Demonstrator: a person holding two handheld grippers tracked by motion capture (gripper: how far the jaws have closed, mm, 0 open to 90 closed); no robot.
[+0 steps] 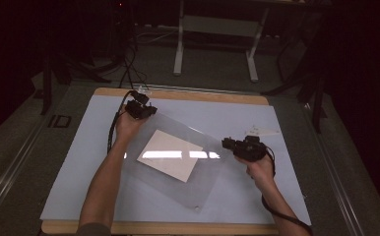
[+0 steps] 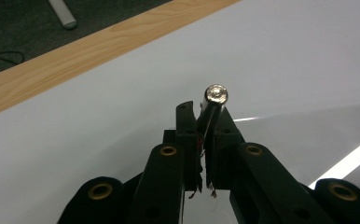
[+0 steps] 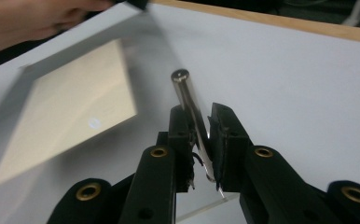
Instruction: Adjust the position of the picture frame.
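While the left claw clenches a silver standoff post at the far-left corner of a clear acrylic sheet, a tan card lies under that sheet mid-tabletop; at the sheet's right corner, the right claw grasps another metal post.

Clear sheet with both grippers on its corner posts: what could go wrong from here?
1. The left gripper and right gripper each pinch only a thin metal post; either post could slip out or twist.
2. The clear sheet looks tilted, so the paper might slide.
3. Uneven pulling could bend the sheet.
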